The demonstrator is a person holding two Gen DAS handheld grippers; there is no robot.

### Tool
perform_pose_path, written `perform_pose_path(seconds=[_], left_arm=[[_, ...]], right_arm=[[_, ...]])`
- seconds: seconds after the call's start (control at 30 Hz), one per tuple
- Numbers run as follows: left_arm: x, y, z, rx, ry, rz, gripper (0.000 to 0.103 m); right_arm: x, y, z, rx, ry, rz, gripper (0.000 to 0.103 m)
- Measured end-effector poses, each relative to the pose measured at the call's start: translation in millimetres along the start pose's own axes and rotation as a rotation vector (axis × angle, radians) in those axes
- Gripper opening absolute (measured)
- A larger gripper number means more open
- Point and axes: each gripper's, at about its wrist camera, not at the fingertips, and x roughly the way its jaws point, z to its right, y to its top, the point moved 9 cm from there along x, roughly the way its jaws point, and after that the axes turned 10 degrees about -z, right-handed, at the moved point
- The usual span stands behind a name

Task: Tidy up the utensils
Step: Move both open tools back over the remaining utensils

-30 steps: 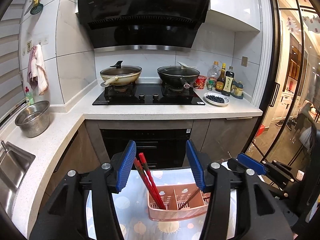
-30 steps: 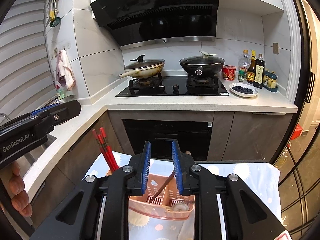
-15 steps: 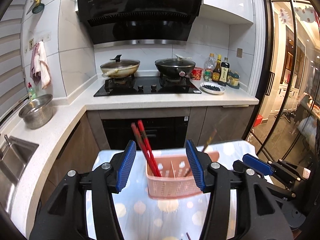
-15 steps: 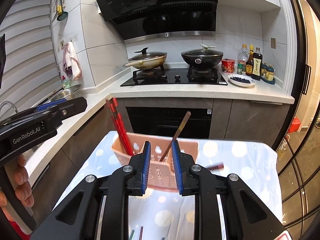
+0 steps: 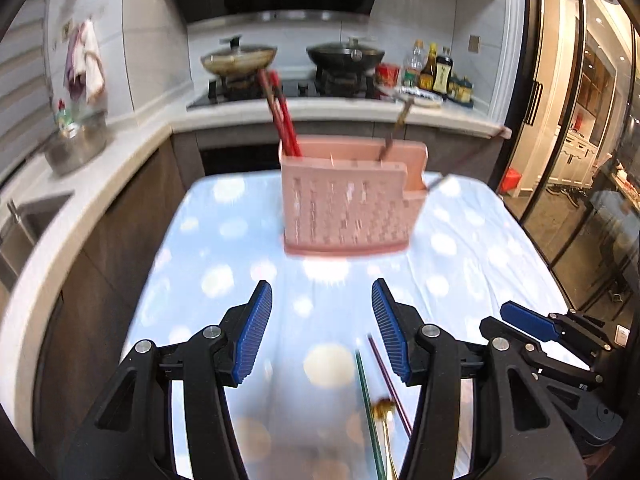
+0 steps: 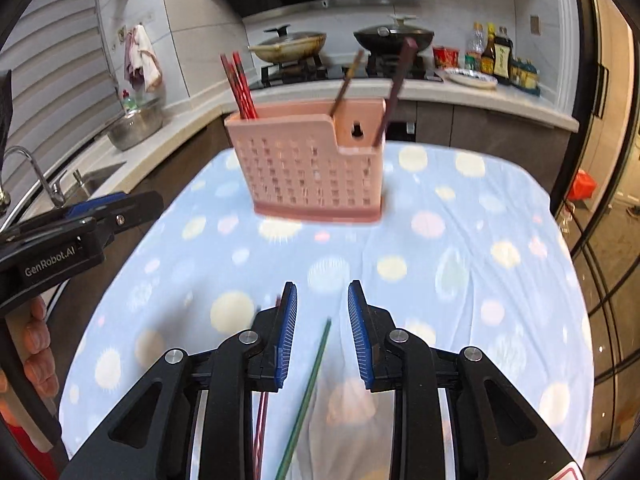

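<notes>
A pink utensil holder (image 5: 348, 208) (image 6: 312, 164) stands upright at the far end of the table. In it are red chopsticks (image 5: 280, 116) (image 6: 240, 84) on the left, a brown chopstick (image 6: 346, 80) and a darker one (image 6: 396, 92) on the right. My left gripper (image 5: 320, 286) is open and empty over the cloth. A green chopstick (image 5: 370, 412) (image 6: 308, 396), a dark red chopstick (image 5: 388, 376) (image 6: 260, 424) and a gold-tipped utensil (image 5: 384, 412) lie near. My right gripper (image 6: 322, 286) hovers with jaws opening; the green chopstick lies on the cloth below the gap, untouched.
A blue dotted cloth (image 6: 460, 248) covers the table. To the left runs a counter with a sink (image 6: 92, 176) and a steel bowl (image 6: 134, 128). Behind it is a stove with two pans (image 6: 394, 34) and bottles (image 6: 502, 60). A glass door (image 5: 580, 120) stands at right.
Both grippers have drawn back from the pink holder and sunk toward the cloth. The holder now stands farther off, the loose chopsticks have come into view, and the right jaws are slightly wider.
</notes>
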Motion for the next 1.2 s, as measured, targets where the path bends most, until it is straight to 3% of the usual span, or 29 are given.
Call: perform_pose_path(seconds=[0.3, 0.6, 0.83, 1.2], left_arm=[[17.1, -95.4, 15.3, 0.015, 0.035, -0.122, 0.049], [17.4, -171.2, 25.8, 0.001, 0.002, -0.219, 0.049], [10.6, -193.9, 37.7, 0.014, -0.017, -0.246, 0.049], [14.4, -214.0, 43.7, 0.028, -0.028, -0.276, 0.049]], right_arm=[[4.3, -91.0, -11.3, -0.021, -0.029, -0.081, 0.027], [-1.6, -159.1, -17.3, -0.004, -0.002, -0.144, 0.027], [-4.0, -186.7, -31.2, -0.021, 0.029, -0.182, 0.027], [-2.5, -198.7, -46.0, -0.068, 0.032, -0.201, 0.027]])
